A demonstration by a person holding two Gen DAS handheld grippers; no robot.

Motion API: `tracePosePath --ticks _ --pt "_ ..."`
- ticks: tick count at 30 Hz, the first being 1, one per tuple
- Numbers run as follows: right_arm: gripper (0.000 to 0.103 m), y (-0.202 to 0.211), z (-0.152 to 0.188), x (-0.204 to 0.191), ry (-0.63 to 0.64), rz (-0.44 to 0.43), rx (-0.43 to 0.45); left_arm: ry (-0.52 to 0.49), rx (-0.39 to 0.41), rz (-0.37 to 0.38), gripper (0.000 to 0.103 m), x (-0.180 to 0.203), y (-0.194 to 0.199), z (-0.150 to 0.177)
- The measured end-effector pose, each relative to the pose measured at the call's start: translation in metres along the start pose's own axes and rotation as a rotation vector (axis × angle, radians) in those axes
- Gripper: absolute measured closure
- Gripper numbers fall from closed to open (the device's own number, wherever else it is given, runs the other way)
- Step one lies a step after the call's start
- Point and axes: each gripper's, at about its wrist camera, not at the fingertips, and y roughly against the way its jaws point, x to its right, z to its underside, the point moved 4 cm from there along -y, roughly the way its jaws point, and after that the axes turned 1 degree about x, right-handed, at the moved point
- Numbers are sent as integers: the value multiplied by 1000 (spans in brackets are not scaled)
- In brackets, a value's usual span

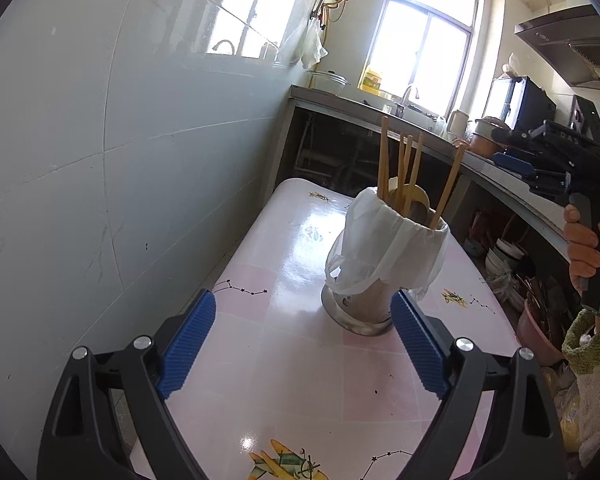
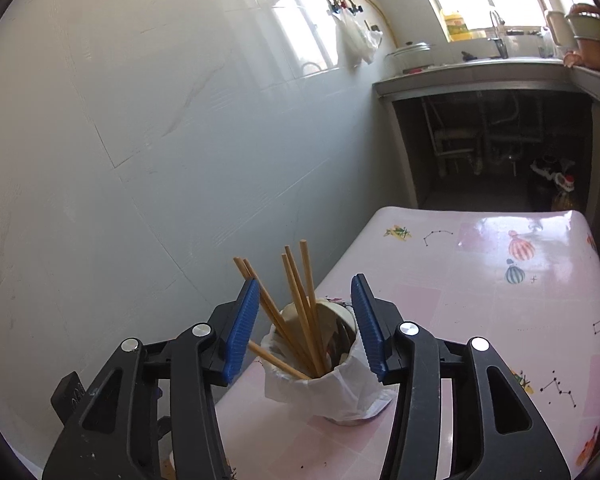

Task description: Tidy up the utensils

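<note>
A metal utensil holder (image 1: 364, 308) lined with a white plastic bag (image 1: 384, 248) stands on the pink patterned table (image 1: 300, 380). Several wooden chopsticks (image 1: 400, 172) and a pale spoon stick out of it. My left gripper (image 1: 304, 340) is open just in front of the holder's base, its right pad (image 1: 418, 348) close beside the base. From above, my right gripper (image 2: 304, 328) hangs open over the holder (image 2: 340, 384), with the chopsticks (image 2: 300, 300) rising loosely between its pads. In the left wrist view a hand (image 1: 584, 244) holds that right gripper (image 1: 504, 148).
A tiled wall (image 1: 100, 160) runs along the table's left edge. Beyond the table a grey counter (image 1: 380, 108) with a sink and tap stands under a window. Bowls and a pink basin (image 1: 536, 328) sit low at the right, under the side counter.
</note>
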Motion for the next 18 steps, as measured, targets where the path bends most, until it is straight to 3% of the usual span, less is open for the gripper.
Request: tracePosePath --ticks 8,13,18 --pt "31 26 36 -22 74 74 44 2 9 -60 6 3 8 -5" --pt "16 32 77 -30 131 179 51 -12 -10 -109 6 10 6 -5" --pt "11 35 119 -29 138 307 16 -71 -22 -121 6 27 6 -4"
